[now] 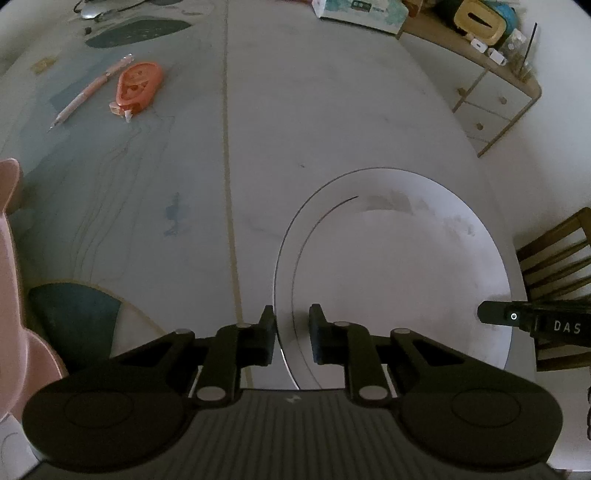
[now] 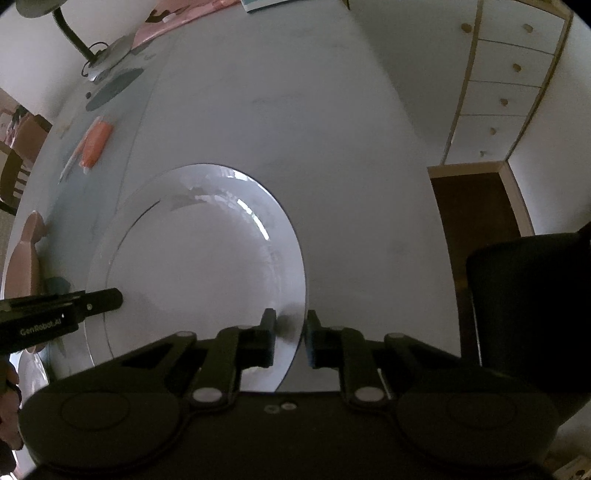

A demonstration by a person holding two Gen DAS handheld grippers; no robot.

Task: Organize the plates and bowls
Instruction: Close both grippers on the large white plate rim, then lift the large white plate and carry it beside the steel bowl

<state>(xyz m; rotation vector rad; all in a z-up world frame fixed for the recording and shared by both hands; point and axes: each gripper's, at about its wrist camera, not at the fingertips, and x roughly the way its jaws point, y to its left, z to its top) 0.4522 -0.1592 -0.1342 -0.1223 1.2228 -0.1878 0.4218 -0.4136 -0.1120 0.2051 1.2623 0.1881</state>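
1. Your left gripper [image 1: 292, 334] straddles the near left rim of the white plate [image 1: 399, 273], one finger outside the rim and one over the plate's inner face. The jaws stand narrow, pinching that rim.
2. Your right gripper [image 2: 291, 338] does the same on the plate's near right rim, one finger inside, one outside, jaws narrow and pinching the rim.
3. Both grippers point steeply down at the table [image 1: 332, 122], one on each side of the plate, and each shows in the other's view as a black bar reaching in over the plate's side.
4. The plate lies near the table's right edge; a wooden chair [image 1: 554, 258] stands just past that edge.
5. You see one white plate between the grippers. A second pale rim [image 2: 33, 369] shows at the lower left of the right wrist view, too cut off to name.
6. One pink dish [image 1: 14, 295] sits at the table's left side, near the left gripper but apart from the plate.
7. Beyond the plate the tabletop is bare across its middle, with a seam [image 1: 227, 166] running away from you.
8. Further left lie one orange tape dispenser [image 1: 138, 86] and one pink pen [image 1: 92, 90], side by side, well apart from the plate.
9. At the far edge stand a lamp base [image 2: 110, 55] on the left and a printed box [image 1: 358, 13] near the middle.
10. Off the table to the right stands a white drawer unit [image 2: 506, 85].
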